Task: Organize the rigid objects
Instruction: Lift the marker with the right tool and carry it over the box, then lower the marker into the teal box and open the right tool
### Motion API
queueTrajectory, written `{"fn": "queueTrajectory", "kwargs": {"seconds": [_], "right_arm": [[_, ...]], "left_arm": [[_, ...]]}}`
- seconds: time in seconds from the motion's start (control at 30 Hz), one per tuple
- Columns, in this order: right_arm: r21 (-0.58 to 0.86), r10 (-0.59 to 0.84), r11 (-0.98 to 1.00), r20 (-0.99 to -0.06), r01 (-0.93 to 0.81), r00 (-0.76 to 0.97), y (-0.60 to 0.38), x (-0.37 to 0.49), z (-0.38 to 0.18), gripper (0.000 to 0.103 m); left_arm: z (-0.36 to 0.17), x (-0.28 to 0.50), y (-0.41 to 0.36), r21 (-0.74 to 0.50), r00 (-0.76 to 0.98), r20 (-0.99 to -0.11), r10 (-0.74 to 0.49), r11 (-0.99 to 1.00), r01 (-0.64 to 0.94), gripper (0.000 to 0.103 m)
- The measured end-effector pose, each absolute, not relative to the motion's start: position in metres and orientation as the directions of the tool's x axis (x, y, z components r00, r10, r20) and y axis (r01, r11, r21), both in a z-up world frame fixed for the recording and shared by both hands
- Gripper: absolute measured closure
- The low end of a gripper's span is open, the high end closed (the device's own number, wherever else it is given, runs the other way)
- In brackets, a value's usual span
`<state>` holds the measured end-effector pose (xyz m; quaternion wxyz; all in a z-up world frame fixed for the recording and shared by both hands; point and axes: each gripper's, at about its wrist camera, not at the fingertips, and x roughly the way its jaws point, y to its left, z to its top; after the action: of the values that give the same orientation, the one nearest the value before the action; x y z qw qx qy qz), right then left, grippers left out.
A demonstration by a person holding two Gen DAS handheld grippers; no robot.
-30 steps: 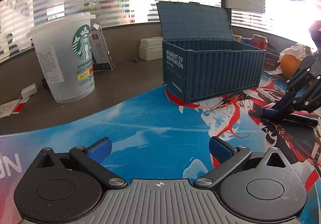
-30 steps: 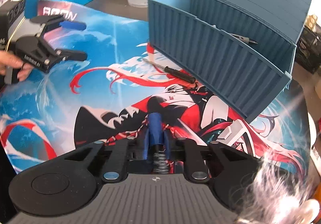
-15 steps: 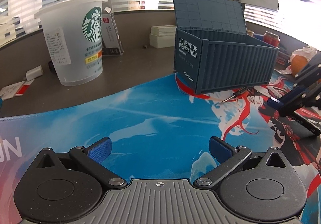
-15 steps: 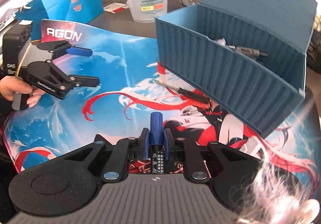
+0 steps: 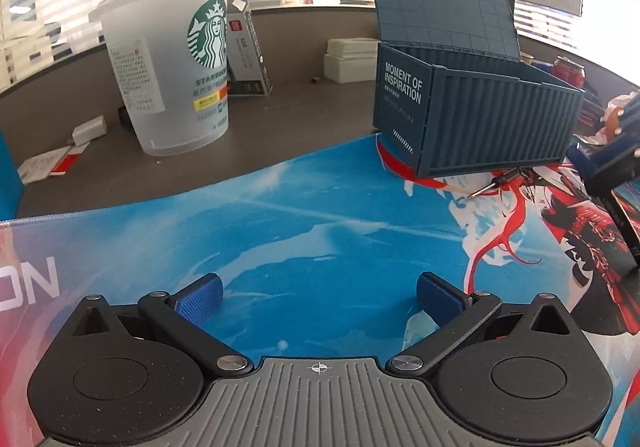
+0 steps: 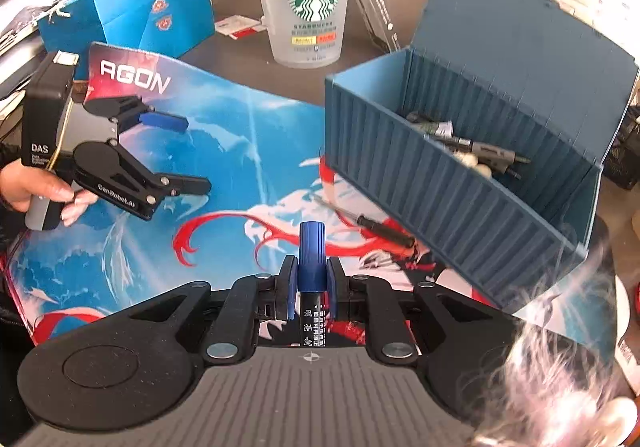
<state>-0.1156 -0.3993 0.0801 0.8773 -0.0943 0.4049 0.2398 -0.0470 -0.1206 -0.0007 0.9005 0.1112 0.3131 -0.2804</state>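
My right gripper (image 6: 311,279) is shut on a marker with a blue cap (image 6: 312,247), held above the printed mat (image 6: 240,151). To its right the blue container box (image 6: 448,183) stands with its lid up, several pens and tools (image 6: 472,149) inside. A small black screwdriver (image 6: 380,229) lies on the mat against the box's front wall; it also shows as the screwdriver (image 5: 496,183) in the left wrist view. My left gripper (image 5: 318,297) hovers open over the mat's blue area, nothing between its fingers. The same left gripper (image 6: 192,151) appears at the left of the right wrist view, held by a hand.
A frosted Starbucks cup (image 5: 172,67) stands on the grey desk behind the mat, with a leaning dark carton (image 5: 248,55) and white boxes (image 5: 350,61) further back. A blue paper bag (image 6: 132,11) sits at the far left. A red can (image 5: 568,69) is behind the box.
My right gripper has lifted the marker off the mat and risen, bringing the inside of the box into view. The left gripper has turned a little and stayed open.
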Motion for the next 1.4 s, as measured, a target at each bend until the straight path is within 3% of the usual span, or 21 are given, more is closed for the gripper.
{"fn": "queueTrajectory", "kwargs": {"seconds": [0.43,0.8,0.93,1.2,1.4], "right_arm": [[-0.002,0.36,0.876,-0.66,-0.482,0.659,-0.405,-0.109,0.131,0.089],[-0.117,0.305,0.905,-0.49,-0.408,0.817,-0.434,-0.096,0.228,0.089],[-0.193,0.22,0.911,-0.521,-0.365,0.825,-0.445,-0.069,0.226,0.089],[-0.262,0.107,0.893,-0.668,-0.367,0.737,-0.44,-0.01,0.153,0.089],[-0.217,0.132,0.894,-0.709,-0.392,0.693,-0.429,0.015,0.121,0.088]], "left_arm": [[-0.001,-0.047,-0.121,0.028,0.647,-0.627,-0.434,0.817,0.576,0.0],[-0.001,-0.047,-0.121,0.029,0.647,-0.627,-0.433,0.818,0.575,0.0],[-0.001,-0.046,-0.121,0.029,0.647,-0.627,-0.433,0.818,0.575,0.0],[-0.001,-0.047,-0.121,0.028,0.647,-0.627,-0.433,0.818,0.574,0.0],[-0.001,-0.046,-0.121,0.028,0.648,-0.627,-0.433,0.818,0.574,0.0]]}}
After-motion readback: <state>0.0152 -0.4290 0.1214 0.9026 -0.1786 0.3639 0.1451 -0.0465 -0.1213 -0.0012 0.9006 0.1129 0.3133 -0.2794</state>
